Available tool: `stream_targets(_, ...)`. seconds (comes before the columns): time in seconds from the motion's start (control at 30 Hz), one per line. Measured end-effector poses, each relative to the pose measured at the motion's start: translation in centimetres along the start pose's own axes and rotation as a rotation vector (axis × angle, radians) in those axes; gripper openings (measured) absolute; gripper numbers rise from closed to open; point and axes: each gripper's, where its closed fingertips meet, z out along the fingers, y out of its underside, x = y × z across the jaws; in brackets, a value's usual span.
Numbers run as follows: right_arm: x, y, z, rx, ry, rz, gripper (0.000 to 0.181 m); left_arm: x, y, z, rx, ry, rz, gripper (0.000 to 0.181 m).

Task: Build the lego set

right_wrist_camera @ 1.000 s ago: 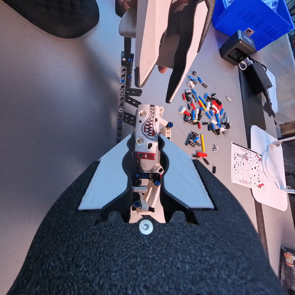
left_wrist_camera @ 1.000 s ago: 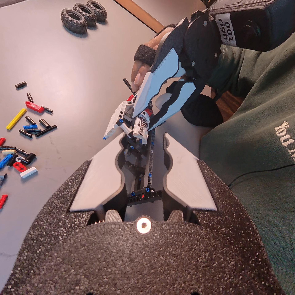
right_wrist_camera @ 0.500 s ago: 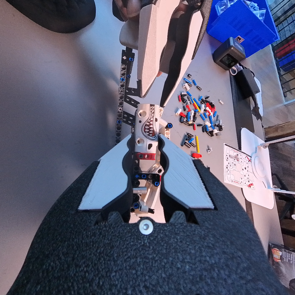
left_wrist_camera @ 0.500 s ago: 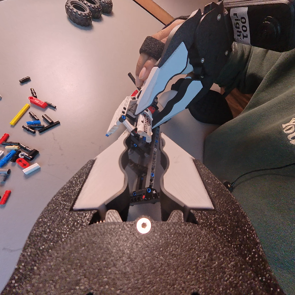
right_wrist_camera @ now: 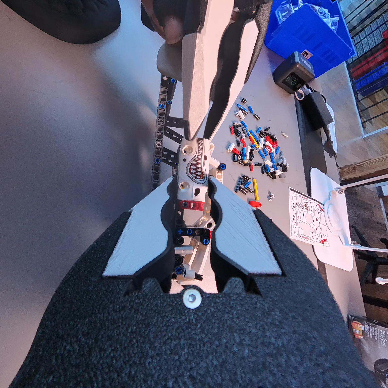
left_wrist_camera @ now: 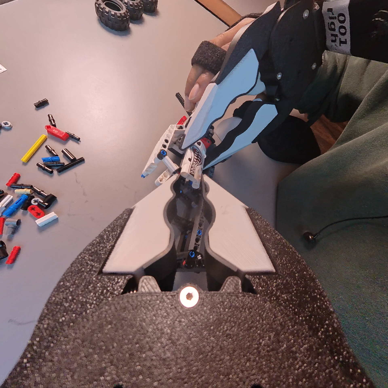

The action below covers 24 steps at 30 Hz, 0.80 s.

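The model is a long black beam frame (left_wrist_camera: 198, 231) with a white shark-mouth front (left_wrist_camera: 192, 165) and white side arms. My left gripper (left_wrist_camera: 189, 180) has its jaws drawn in around the black frame, which runs back between the fingers. My right gripper (left_wrist_camera: 194, 157) comes in from the upper right, shut on the white front. In the right wrist view my right gripper (right_wrist_camera: 191, 180) clamps the shark-mouth piece (right_wrist_camera: 196, 165). The left gripper (right_wrist_camera: 199, 137) points down onto its top end, with the frame (right_wrist_camera: 160, 130) beside it.
Loose red, blue, black and yellow parts (left_wrist_camera: 31, 199) lie left on the grey table and show in the right wrist view (right_wrist_camera: 256, 147). Black tyres (left_wrist_camera: 123, 10) sit far back. A sticker sheet (right_wrist_camera: 306, 218), blue bin (right_wrist_camera: 310, 35) and small black device (right_wrist_camera: 294, 72) are right. My left and right fingertips are right by each other.
My left gripper's jaws have narrowed around the black frame. The two grippers have drawn closer, and the left fingertips now reach the shark-mouth piece.
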Motion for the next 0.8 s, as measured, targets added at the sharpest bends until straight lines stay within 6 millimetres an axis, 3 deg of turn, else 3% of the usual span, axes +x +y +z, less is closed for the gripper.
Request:
stream_targets(0.67, 0.36, -0.03, 0.06, 0.001, 0.019, 0.020, 0.029, -0.69, -0.03, -0.08, 0.033, -0.018, -0.060, 0.012)
stream_targets(0.8, 0.25, 0.17, 0.22, -0.010, 0.012, 0.023, 0.028, -0.77, -0.14, -0.19, 0.042, -0.026, -0.061, 0.018)
